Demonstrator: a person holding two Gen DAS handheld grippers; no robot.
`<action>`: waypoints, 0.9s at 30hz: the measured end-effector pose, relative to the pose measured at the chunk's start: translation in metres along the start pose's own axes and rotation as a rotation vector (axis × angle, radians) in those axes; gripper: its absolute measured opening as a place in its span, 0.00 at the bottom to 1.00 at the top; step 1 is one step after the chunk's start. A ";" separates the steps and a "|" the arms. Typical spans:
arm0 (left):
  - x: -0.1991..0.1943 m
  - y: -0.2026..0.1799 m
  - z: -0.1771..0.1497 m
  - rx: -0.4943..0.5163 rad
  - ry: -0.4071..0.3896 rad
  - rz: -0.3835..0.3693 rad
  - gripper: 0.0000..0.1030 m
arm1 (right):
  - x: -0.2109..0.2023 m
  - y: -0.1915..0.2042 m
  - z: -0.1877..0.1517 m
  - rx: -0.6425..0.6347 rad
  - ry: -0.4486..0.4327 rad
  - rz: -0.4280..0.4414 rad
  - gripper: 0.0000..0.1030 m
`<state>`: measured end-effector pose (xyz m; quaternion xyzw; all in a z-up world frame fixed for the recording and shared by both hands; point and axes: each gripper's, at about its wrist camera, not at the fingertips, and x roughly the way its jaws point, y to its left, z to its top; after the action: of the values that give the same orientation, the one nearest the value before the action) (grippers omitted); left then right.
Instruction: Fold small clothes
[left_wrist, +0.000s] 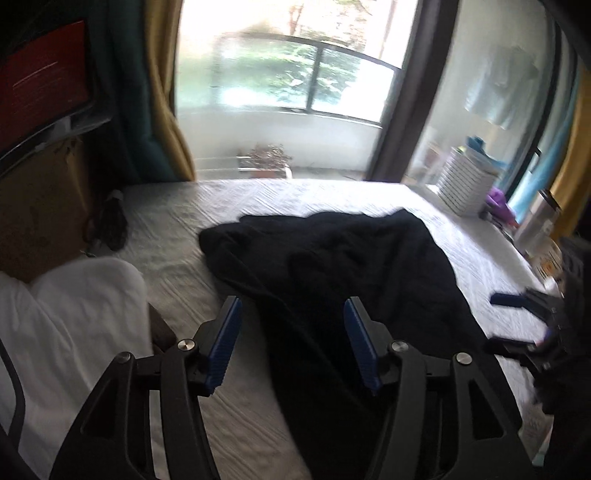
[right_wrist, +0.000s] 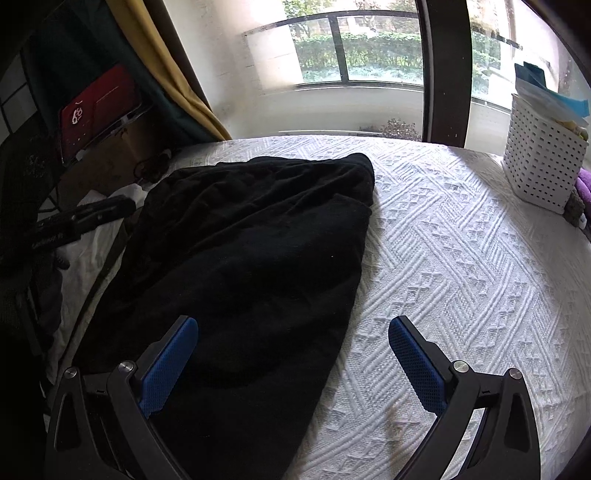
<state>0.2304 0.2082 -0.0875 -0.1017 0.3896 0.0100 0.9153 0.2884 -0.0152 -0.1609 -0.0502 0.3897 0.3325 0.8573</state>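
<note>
Both my claws are released — the left claw (left_wrist: 293, 341) and right claw (right_wrist: 293, 360) hover above the rumpled black garment (right_wrist: 251, 266), which lies on the white textured bedspread (right_wrist: 461, 266) near a white perforated basket (right_wrist: 543, 162).

A black garment (right_wrist: 255, 236) lies rumpled and loosely spread on the white textured bedspread (right_wrist: 461, 258).

Both my handheld grippers are empty right now. My left black two-finger gripper with ribbed blue pads (left_wrist: 293, 345) has its jaws spread apart, nothing between them. My right black gripper with dimpled blue pads (right_wrist: 293, 363) is spread even wider. From the left camera the right one looks blurry, off to the side.
</note>
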 end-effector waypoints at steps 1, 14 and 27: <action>0.000 -0.005 -0.005 0.003 0.012 -0.015 0.56 | -0.001 0.001 -0.001 -0.002 -0.001 0.000 1.00; 0.014 -0.020 -0.052 -0.095 0.154 -0.100 0.80 | -0.013 0.000 -0.014 0.009 -0.009 -0.006 1.00; 0.039 -0.035 -0.041 -0.026 0.173 -0.047 0.86 | -0.012 -0.021 -0.016 0.048 -0.009 -0.009 1.00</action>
<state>0.2314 0.1633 -0.1365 -0.1229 0.4645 -0.0152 0.8769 0.2861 -0.0432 -0.1672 -0.0299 0.3933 0.3193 0.8617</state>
